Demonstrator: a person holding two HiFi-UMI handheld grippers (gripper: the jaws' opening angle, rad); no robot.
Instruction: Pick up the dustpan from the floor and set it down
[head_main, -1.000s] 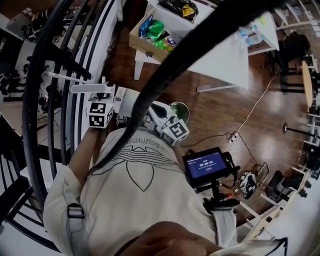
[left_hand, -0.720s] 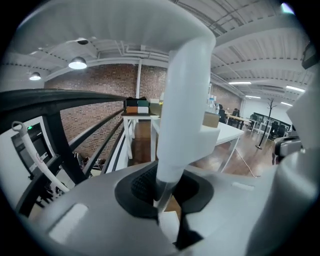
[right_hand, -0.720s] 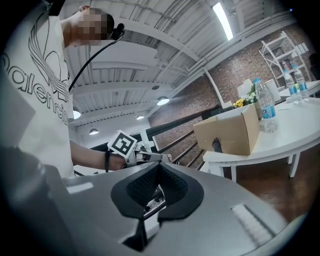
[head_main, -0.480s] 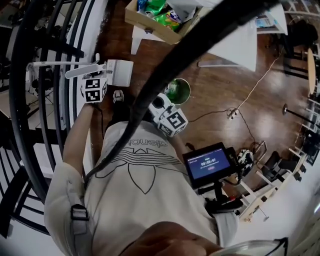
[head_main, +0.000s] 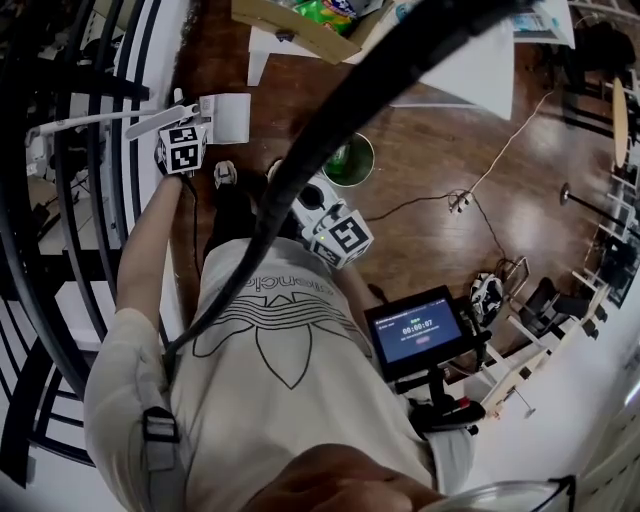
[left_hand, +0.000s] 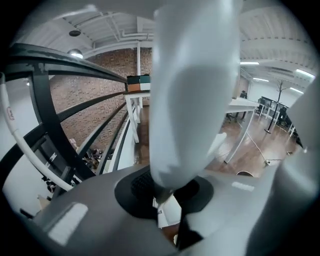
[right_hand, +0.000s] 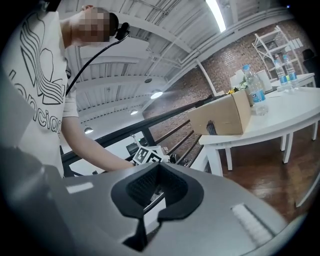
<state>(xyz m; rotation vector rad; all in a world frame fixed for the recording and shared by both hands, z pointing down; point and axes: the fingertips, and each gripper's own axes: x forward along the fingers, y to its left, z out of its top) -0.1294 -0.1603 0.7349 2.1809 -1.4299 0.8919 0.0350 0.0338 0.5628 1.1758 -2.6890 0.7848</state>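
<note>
In the head view my left gripper (head_main: 183, 125) is low beside the black railing, shut on the handle of the white dustpan (head_main: 226, 117). The pan hangs close above the wooden floor, and I cannot tell whether it touches. The dustpan's handle (left_hand: 195, 95) fills the left gripper view, rising from between the jaws of the left gripper (left_hand: 167, 200). My right gripper (head_main: 312, 205) is held in front of the person's body, apart from the dustpan. In the right gripper view the right gripper (right_hand: 150, 202) has its jaws together with nothing between them.
A black curved railing (head_main: 100, 90) runs down the left. A green-lined bin (head_main: 348, 160) stands on the floor between the grippers. A white table (head_main: 470, 70) with a cardboard box (head_main: 290, 25) is at the top. A cable (head_main: 500, 160) crosses the floor on the right.
My left gripper has sunk toward the floor with the dustpan, which now looks smaller and sits further up-left. The right gripper dropped slightly and turned a little.
</note>
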